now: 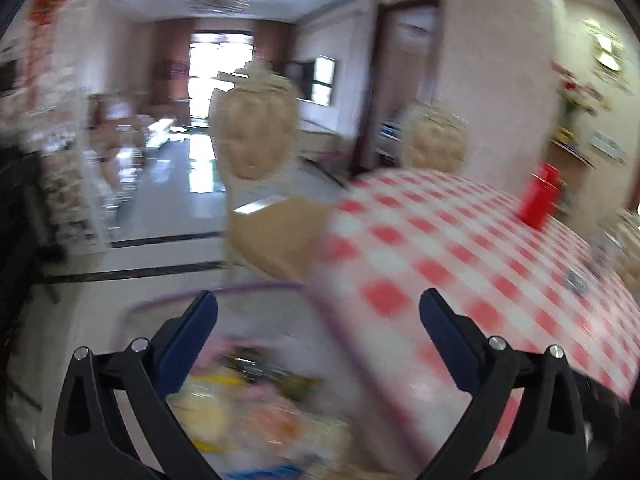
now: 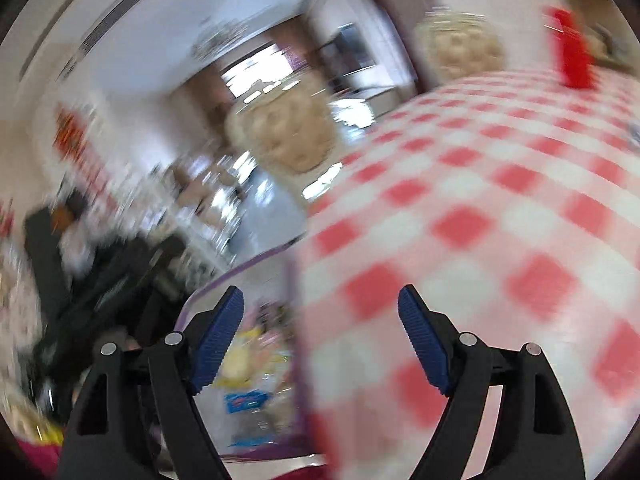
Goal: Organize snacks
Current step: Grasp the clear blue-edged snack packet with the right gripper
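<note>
Snacks (image 1: 248,400) are piled in the clear purple-rimmed bin (image 1: 224,294) just off the checkered bench (image 1: 460,248), so everything's corralled. Left claw (image 1: 318,312) gapes wide with nothing in it, right claw (image 2: 320,306) likewise, both over the bin's edge.

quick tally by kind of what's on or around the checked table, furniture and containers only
cream tufted chairs: 2
red box standing on the tablecloth: 1
clear bin with a purple rim, blurred snack packets inside: 1
total: 4
</note>
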A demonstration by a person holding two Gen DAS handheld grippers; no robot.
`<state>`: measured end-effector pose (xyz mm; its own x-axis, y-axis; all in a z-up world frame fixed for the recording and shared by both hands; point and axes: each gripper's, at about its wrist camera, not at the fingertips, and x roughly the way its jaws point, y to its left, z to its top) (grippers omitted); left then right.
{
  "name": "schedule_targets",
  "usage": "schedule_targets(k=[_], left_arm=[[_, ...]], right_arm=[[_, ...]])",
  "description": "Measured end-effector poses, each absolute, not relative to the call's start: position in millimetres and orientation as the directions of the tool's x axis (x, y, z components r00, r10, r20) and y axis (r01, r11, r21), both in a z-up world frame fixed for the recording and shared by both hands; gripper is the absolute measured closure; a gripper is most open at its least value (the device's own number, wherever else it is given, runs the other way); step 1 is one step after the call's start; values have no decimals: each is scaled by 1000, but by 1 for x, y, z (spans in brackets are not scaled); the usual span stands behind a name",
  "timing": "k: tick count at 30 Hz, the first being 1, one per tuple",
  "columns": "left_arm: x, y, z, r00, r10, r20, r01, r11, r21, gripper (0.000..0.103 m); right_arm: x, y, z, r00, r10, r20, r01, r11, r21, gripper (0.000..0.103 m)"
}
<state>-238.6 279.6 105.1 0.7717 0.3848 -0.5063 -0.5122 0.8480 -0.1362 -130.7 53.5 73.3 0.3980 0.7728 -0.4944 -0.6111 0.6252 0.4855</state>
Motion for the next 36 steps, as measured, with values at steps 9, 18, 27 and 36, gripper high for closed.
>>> schedule_targets(k=[9,18,27,36], left_arm=[[-97,89,102,818,-84,-569,6,991,-137,2],[65,-36,30,667,-180,-723,96,983,-156,2],[137,-25,29,765,-213,-608,28,954,-300,2],[130,53,31,836,-89,-541,-245,822,-514,2]], right_arm=[[-67,-136,48,658,536,-528,-221,809,545,19],[-19,-268,23,728,358,-585,18,842,539,18],[95,-283,30,749,260,-610,20,911,413,16],[247,-244,16,669,268,-693,173,851,496,16]])
